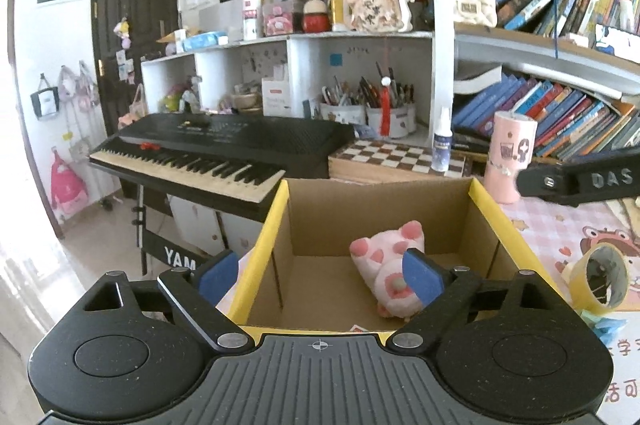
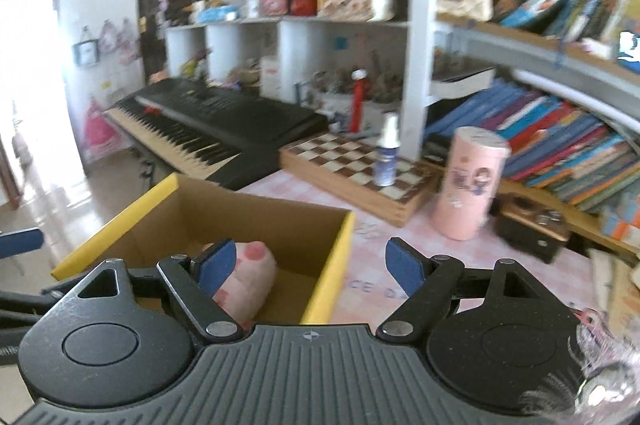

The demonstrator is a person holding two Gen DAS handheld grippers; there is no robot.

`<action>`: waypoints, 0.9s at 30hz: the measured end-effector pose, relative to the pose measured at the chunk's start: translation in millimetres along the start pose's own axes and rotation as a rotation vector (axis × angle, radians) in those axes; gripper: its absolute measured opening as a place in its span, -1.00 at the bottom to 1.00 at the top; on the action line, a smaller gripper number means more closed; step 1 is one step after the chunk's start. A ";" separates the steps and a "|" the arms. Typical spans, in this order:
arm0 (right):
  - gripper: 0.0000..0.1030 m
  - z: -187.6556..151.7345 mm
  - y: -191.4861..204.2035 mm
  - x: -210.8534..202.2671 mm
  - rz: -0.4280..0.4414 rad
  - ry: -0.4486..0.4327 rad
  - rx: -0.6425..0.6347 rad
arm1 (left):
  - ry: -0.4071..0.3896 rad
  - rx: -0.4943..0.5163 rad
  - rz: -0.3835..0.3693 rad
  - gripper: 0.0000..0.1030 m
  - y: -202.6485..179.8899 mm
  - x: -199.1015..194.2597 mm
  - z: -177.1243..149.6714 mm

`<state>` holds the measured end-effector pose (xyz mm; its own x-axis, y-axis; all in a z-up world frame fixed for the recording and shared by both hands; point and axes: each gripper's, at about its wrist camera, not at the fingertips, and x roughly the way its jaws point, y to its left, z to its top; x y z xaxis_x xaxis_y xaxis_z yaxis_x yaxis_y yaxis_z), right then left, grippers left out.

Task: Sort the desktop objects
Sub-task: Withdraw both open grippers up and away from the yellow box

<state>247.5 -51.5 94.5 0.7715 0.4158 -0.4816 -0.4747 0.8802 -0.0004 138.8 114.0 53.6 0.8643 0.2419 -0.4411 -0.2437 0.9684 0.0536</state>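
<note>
A cardboard box (image 1: 276,221) with yellow rims stands open on the desk. A pink plush pig (image 1: 384,261) lies inside it at the right. My left gripper (image 1: 320,275) is open above the box's near edge, its right finger over the plush. My right gripper (image 2: 310,265) is open and empty, straddling the box's right wall (image 2: 332,261); the plush (image 2: 248,277) sits just behind its left finger. A yellow tape roll (image 1: 600,275) lies on the pink mat right of the box. Part of the right gripper (image 1: 580,181) shows in the left wrist view.
A pink cylinder (image 2: 468,185), a small spray bottle (image 2: 386,153) and a chessboard (image 2: 360,173) stand behind the box. A black keyboard (image 1: 224,153) is at the left. Bookshelves (image 1: 560,113) fill the right. A small black box (image 2: 532,225) sits by the books.
</note>
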 end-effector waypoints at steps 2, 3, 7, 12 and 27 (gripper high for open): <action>0.57 -7.3 0.1 -11.2 -0.033 -0.020 0.013 | -0.011 -0.002 -0.003 0.78 2.7 -5.1 -1.8; 0.57 -11.3 0.6 -16.8 -0.048 -0.028 0.019 | -0.014 -0.003 -0.004 0.78 3.8 -7.3 -2.5; 0.57 -31.1 3.7 -35.6 -0.101 -0.047 0.062 | -0.024 -0.015 -0.009 0.78 7.4 -17.0 -7.8; 0.56 -54.1 17.2 -54.6 -0.153 -0.054 0.106 | -0.030 -0.035 -0.014 0.78 14.5 -30.6 -14.6; 0.56 -116.3 62.2 -110.3 -0.256 -0.045 0.140 | -0.009 -0.040 -0.029 0.79 26.6 -73.5 -53.4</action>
<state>83.6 -69.2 45.6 0.8782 0.1836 -0.4417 -0.2017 0.9794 0.0060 45.3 118.7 39.6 0.8752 0.2143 -0.4337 -0.2355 0.9719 0.0050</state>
